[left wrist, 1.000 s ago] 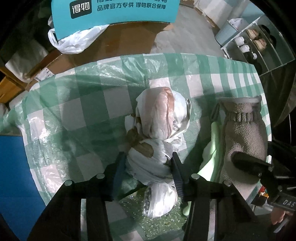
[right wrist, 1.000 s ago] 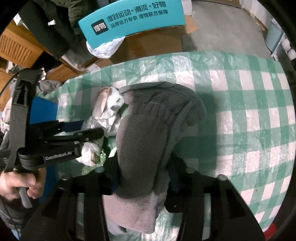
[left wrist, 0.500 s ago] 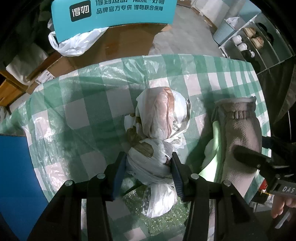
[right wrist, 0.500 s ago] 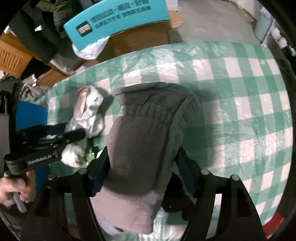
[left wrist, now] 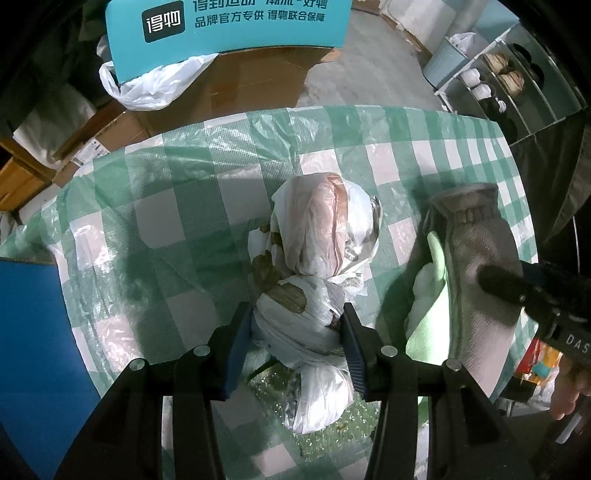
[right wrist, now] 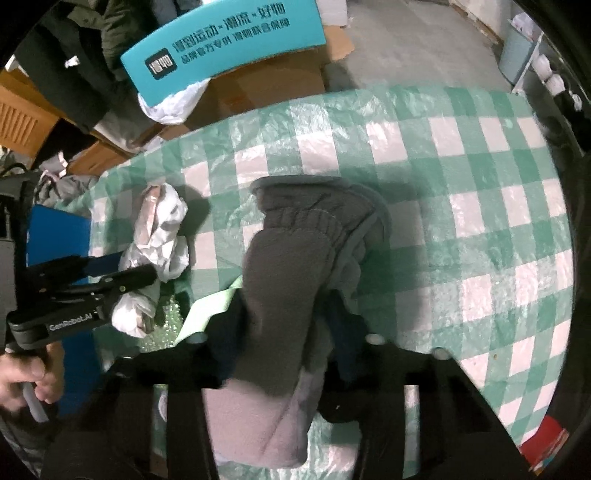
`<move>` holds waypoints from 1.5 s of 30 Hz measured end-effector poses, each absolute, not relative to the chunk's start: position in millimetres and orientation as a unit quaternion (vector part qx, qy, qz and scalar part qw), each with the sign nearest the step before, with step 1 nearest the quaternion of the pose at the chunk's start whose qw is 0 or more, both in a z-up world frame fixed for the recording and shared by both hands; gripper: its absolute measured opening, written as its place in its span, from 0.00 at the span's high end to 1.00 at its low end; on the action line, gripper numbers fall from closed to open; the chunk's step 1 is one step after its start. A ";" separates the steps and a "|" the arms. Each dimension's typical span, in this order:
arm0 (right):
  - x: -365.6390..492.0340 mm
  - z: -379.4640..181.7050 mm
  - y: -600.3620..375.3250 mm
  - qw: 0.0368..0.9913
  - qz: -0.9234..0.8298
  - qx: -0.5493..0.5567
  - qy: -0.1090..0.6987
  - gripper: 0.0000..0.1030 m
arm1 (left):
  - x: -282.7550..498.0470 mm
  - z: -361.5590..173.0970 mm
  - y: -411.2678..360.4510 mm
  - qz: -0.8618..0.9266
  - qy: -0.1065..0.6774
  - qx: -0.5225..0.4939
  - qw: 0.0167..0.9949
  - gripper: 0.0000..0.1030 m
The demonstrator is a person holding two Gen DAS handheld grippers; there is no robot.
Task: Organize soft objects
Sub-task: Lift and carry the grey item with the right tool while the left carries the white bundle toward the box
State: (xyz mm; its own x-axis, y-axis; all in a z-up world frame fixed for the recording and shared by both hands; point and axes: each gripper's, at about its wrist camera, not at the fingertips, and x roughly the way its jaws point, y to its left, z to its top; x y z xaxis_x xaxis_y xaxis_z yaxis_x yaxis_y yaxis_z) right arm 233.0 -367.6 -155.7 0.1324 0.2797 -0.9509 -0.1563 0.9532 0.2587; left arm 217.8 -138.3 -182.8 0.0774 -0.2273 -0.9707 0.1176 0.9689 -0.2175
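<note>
Two cardboard boxes (left wrist: 236, 88) behind checkered table (left wrist: 177, 206); shelf (left wrist: 517, 81) right.

Cluttered storeroom setting: brown cardboard cartons (left wrist: 251, 85) under a teal printed box (left wrist: 229, 33), bare concrete floor (left wrist: 369, 74), white open shelving unit (left wrist: 509, 85) (holding small items).

surface: green-and-white checked tablecloth (left wrist: 177, 206) | behind it: brown cardboard boxes (left wrist: 251, 85) | on boxes: teal printed sign (left wrist: 229, 26), white plastic bag (left wrist: 155, 85) beneath it | far right: shelf unit (left wrist: 517, 85) with small items | left edge: blue panel (left wrist: 33, 332)
</note>
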 end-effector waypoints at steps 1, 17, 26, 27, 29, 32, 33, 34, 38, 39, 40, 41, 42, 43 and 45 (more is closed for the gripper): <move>232.2 -153.1 -366.9 0.754 0.146 0.045 0.639 0.74 | 217.3 -182.1 -138.4 -0.118 0.669 -0.040 0.733 0.53; 210.2 -117.5 -361.3 0.781 0.169 0.041 0.601 0.88 | 198.5 -151.8 -137.4 -0.128 0.651 -0.025 0.748 0.53; 200.2 -90.7 -353.4 0.801 0.178 0.022 0.571 0.88 | 184.6 -126.9 -124.3 -0.128 0.638 -0.032 0.759 0.53; 198.6 -87.7 -352.4 0.804 0.179 0.020 0.567 0.88 | 183.2 -124.7 -122.7 -0.127 0.636 -0.033 0.760 0.53; 196.3 -81.6 -349.9 0.808 0.182 0.015 0.560 0.88 | 180.5 -119.8 -118.8 -0.127 0.633 -0.034 0.763 0.53; 192.6 -73.9 -346.0 0.813 0.186 0.009 0.552 0.88 | 177.0 -113.4 -113.8 -0.124 0.629 -0.035 0.767 0.53; 191.4 -71.4 -344.5 0.814 0.188 0.006 0.550 0.88 | 175.5 -110.7 -111.8 -0.124 0.627 -0.036 0.768 0.54; 190.1 -69.5 -343.3 0.815 0.189 0.004 0.548 0.88 | 173.9 -109.1 -112.0 -0.123 0.626 -0.036 0.769 0.54; 185.0 -60.3 -334.7 0.819 0.195 -0.005 0.540 0.88 | 167.6 -99.6 -107.3 -0.123 0.619 -0.033 0.775 0.54; 184.3 -59.1 -333.9 0.819 0.197 -0.006 0.538 0.88 | 165.6 -96.9 -106.4 -0.123 0.617 -0.033 0.777 0.53; 183.1 -57.2 -332.7 0.820 0.198 -0.008 0.537 0.88 | 163.9 -93.8 -105.0 -0.123 0.615 -0.034 0.778 0.54; 182.3 -55.2 -331.2 0.821 0.200 -0.010 0.535 0.88 | 162.3 -91.6 -104.1 -0.123 0.614 -0.035 0.779 0.54; 181.7 -53.2 -330.4 0.822 0.202 -0.011 0.533 0.88 | 161.0 -89.1 -102.9 -0.123 0.612 -0.037 0.780 0.54; 180.6 -51.4 -329.7 0.822 0.204 -0.012 0.531 0.88 | 159.5 -86.7 -101.6 -0.123 0.610 -0.039 0.781 0.53; 178.3 -46.7 -326.2 0.824 0.208 -0.014 0.527 0.88 | 156.3 -81.8 -98.7 -0.123 0.606 -0.042 0.784 0.54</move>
State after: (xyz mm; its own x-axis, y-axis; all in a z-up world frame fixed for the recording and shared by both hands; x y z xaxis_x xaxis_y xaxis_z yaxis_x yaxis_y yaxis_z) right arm 178.3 -326.2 -46.7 0.3580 0.3291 -0.8738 -0.3579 0.9127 0.1971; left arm 156.3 -98.7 -81.8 0.2340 -0.2439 -0.9411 0.1427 0.9661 -0.2150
